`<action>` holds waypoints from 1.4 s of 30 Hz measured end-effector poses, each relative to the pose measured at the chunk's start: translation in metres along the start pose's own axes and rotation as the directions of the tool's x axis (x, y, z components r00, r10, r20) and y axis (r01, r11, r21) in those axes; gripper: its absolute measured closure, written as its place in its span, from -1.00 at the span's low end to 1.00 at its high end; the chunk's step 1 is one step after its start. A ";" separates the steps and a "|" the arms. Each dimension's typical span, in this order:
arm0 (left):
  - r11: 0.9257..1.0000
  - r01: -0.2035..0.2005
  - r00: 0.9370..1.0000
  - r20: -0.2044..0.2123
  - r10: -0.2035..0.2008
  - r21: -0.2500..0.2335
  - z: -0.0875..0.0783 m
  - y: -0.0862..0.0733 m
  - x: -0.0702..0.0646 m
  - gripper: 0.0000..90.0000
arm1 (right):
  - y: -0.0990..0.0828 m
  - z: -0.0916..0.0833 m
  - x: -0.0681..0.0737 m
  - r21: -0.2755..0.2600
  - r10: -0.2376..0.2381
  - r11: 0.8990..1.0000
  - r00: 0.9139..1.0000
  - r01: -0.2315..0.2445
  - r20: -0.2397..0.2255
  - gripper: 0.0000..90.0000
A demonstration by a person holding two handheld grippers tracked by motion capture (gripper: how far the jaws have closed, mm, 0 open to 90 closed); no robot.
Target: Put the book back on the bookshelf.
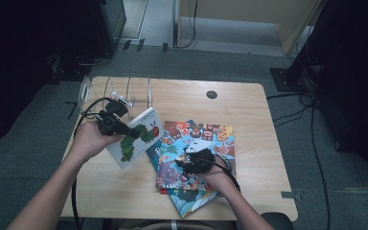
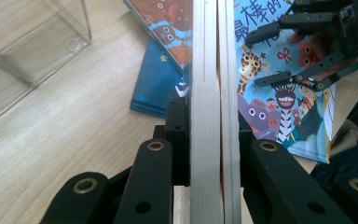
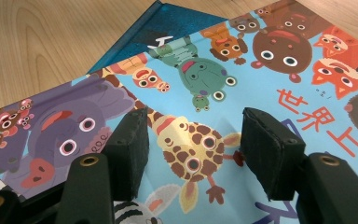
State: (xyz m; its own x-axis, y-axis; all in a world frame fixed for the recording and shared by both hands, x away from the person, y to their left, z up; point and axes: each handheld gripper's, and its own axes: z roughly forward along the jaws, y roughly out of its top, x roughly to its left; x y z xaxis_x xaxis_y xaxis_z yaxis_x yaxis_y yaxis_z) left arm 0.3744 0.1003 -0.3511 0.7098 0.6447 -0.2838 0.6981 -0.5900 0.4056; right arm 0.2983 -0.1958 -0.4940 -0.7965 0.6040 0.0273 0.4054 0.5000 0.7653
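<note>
A white picture book with a green caterpillar on its cover (image 1: 136, 139) is lifted off the table at the left, tilted. My left gripper (image 1: 124, 130) is shut on it. In the left gripper view the book (image 2: 207, 70) stands edge-on, clamped between the two jaws of the left gripper (image 2: 209, 126). A stack of colourful books lies mid-table, topped by a cartoon-animal cover (image 1: 206, 139). My right gripper (image 1: 182, 160) sits over that cover, open. Its pads (image 3: 130, 144) stand apart above the giraffe on the animal book (image 3: 261, 70), with nothing between them. A dark blue book (image 3: 168, 23) lies underneath.
A clear acrylic rack with dividers (image 1: 124, 93) stands at the table's back left, also close by in the left gripper view (image 2: 28, 51). The wooden table (image 1: 249, 105) has a round cable hole (image 1: 212, 94). My right gripper (image 2: 261, 58) shows beyond the held book.
</note>
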 end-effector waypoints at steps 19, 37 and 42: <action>0.999 0.046 0.995 -0.091 -0.047 -0.020 -0.026 -0.006 0.019 0.72 | 0.000 0.000 0.000 0.001 0.000 1.000 1.000 0.000 -0.005 -0.10; 0.996 0.093 0.986 -0.142 -0.093 -0.008 -0.023 0.009 0.040 0.72 | 0.000 0.000 0.000 0.003 -0.005 1.000 1.000 0.005 -0.004 -0.14; 0.994 0.108 0.981 -0.160 -0.108 -0.009 -0.019 0.016 0.042 0.72 | 0.000 0.000 0.000 0.003 -0.003 1.000 1.000 0.003 -0.004 -0.14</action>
State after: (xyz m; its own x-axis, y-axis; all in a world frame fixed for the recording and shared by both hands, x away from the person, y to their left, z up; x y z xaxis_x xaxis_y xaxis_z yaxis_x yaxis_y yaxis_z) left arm 0.4130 0.1272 -0.3398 0.6062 0.7740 -0.1828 0.7695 -0.5127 0.3808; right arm 0.2983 -0.1955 -0.4943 -0.7996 0.5999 0.0272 0.4040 0.5038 0.7635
